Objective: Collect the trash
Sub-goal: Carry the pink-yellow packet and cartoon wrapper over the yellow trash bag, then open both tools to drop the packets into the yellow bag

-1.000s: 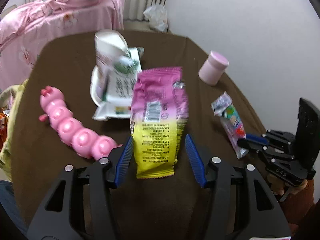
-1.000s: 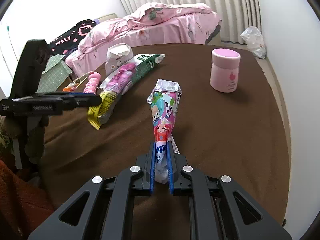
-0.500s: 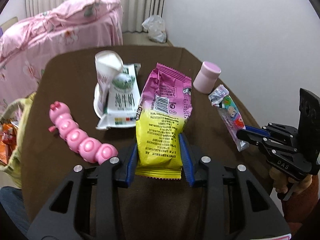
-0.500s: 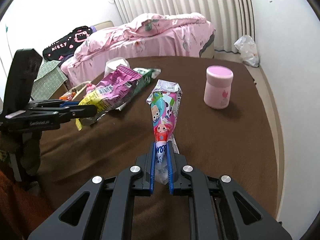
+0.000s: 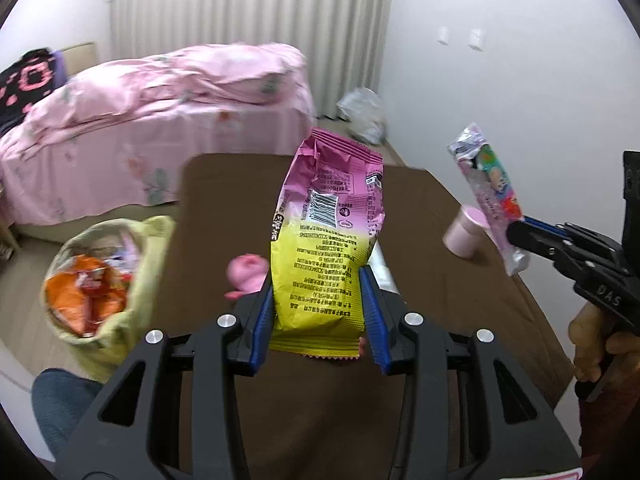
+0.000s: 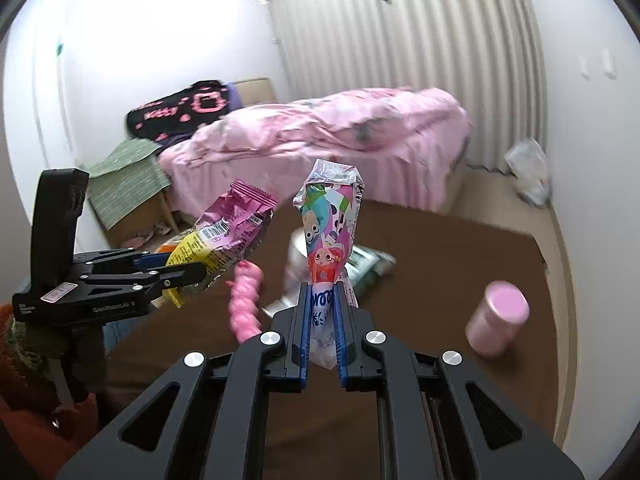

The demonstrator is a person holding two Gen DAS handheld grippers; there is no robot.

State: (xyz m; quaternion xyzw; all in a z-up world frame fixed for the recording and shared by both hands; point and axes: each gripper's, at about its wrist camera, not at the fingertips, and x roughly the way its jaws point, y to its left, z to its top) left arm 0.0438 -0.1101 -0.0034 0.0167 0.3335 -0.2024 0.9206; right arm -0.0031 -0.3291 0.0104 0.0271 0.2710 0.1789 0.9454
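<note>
My left gripper (image 5: 316, 280) is shut on the lower end of a pink and yellow snack bag (image 5: 328, 216), which stands up in the air above the brown table (image 5: 440, 300). In the right wrist view the same bag (image 6: 224, 236) sticks out of the left gripper (image 6: 188, 272) at the left. My right gripper (image 6: 322, 292) is shut on the narrow end of a cartoon-printed wrapper (image 6: 328, 232), also held clear of the table. The left wrist view shows that wrapper (image 5: 486, 176) and the right gripper (image 5: 516, 236) at the right edge.
A yellow-green trash bag (image 5: 148, 264) with orange wrappers inside stands open left of the table. On the table lie a pink caterpillar toy (image 6: 244, 308), a green and white packet (image 6: 368, 268) and a pink cup (image 6: 498, 320). A pink bed (image 5: 160, 120) stands behind.
The left jaws have closed on the snack bag and lifted it off the table. The right gripper has risen with its wrapper. The trash bag has come into the left view.
</note>
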